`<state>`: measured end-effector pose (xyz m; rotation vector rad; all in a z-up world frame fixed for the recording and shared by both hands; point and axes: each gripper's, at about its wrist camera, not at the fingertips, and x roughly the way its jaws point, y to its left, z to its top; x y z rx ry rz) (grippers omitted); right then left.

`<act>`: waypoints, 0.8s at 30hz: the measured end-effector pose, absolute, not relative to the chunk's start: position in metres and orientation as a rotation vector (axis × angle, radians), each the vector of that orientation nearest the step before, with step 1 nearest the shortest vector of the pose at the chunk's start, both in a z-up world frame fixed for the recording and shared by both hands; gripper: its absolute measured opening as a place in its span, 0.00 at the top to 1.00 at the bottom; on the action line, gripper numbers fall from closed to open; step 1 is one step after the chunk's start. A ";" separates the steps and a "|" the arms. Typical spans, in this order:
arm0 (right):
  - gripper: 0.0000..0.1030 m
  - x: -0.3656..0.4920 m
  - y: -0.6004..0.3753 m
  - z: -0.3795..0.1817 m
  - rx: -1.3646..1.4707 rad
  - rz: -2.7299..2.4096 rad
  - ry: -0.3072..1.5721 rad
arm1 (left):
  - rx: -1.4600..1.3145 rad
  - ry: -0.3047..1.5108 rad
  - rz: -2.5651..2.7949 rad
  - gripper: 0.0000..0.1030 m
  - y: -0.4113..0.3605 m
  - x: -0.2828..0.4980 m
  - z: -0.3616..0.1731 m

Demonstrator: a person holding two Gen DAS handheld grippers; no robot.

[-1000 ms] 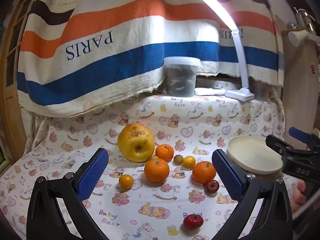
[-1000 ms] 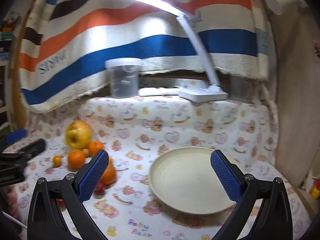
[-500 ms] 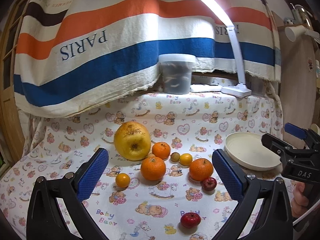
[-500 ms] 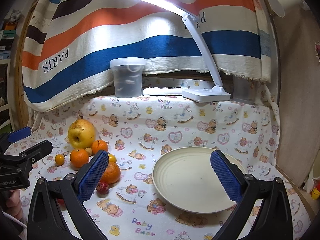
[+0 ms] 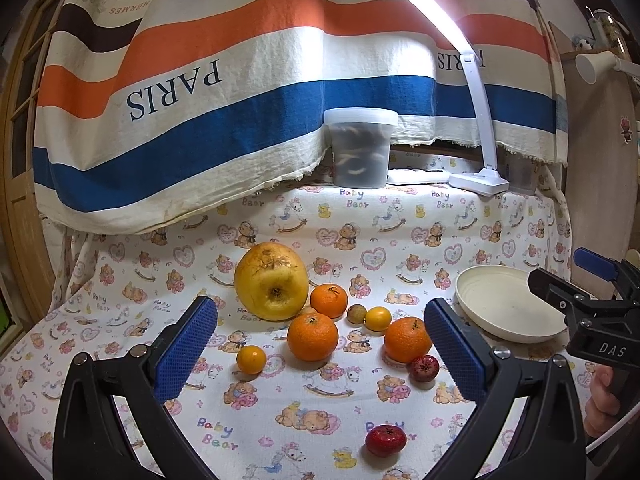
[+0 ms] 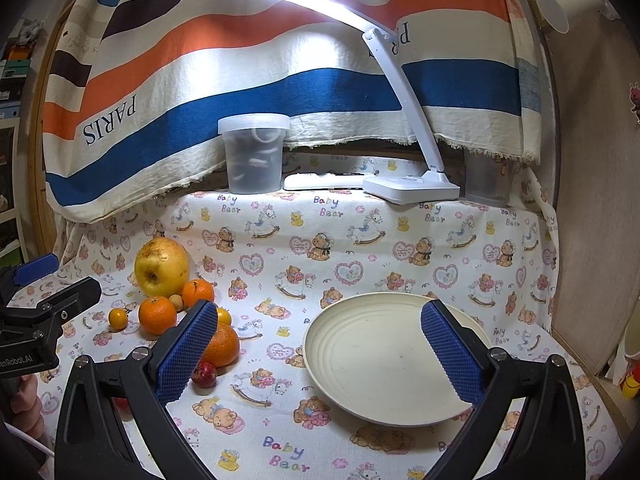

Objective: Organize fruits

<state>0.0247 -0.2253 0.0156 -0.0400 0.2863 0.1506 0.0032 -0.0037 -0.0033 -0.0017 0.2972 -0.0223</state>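
Observation:
A cluster of fruit lies on the patterned cloth: a big yellow pomelo point(image 5: 272, 281) point(image 6: 161, 266), three oranges such as the middle one point(image 5: 312, 336), small yellow citrus point(image 5: 251, 359), a brown longan point(image 5: 356, 313) and two small red fruits point(image 5: 423, 367) point(image 5: 385, 439). A cream plate point(image 6: 384, 356) point(image 5: 508, 308) sits empty to the right of them. My left gripper point(image 5: 320, 354) stands open, hovering in front of the fruit with nothing between its blue pads. My right gripper point(image 6: 320, 354) is open too, above the plate's near-left side.
At the back stand a lidded plastic tub point(image 5: 361, 148), a lit white desk lamp point(image 5: 478, 182) and a hanging striped towel point(image 5: 240, 80). A wooden panel point(image 6: 592, 200) bounds the right side. A hand point(image 5: 600, 400) holds the right gripper's handle.
Both grippers have pulled back and risen a little, so the fruit and plate look smaller and lower in the views. Nothing has been gripped; the fruit has not moved.

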 end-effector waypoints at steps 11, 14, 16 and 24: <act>0.01 0.025 -0.225 0.016 -0.041 0.149 0.287 | -0.002 0.298 -0.022 0.00 -0.004 0.003 -0.003; 0.01 0.025 -0.225 0.016 -0.042 0.149 0.286 | -0.002 0.297 -0.023 0.00 -0.003 0.003 -0.003; 0.01 0.025 -0.225 0.016 -0.042 0.148 0.287 | -0.002 0.297 -0.022 0.00 -0.004 0.003 -0.003; 0.01 0.026 -0.226 0.015 -0.042 0.150 0.288 | 0.001 0.298 -0.023 0.00 -0.003 0.003 -0.003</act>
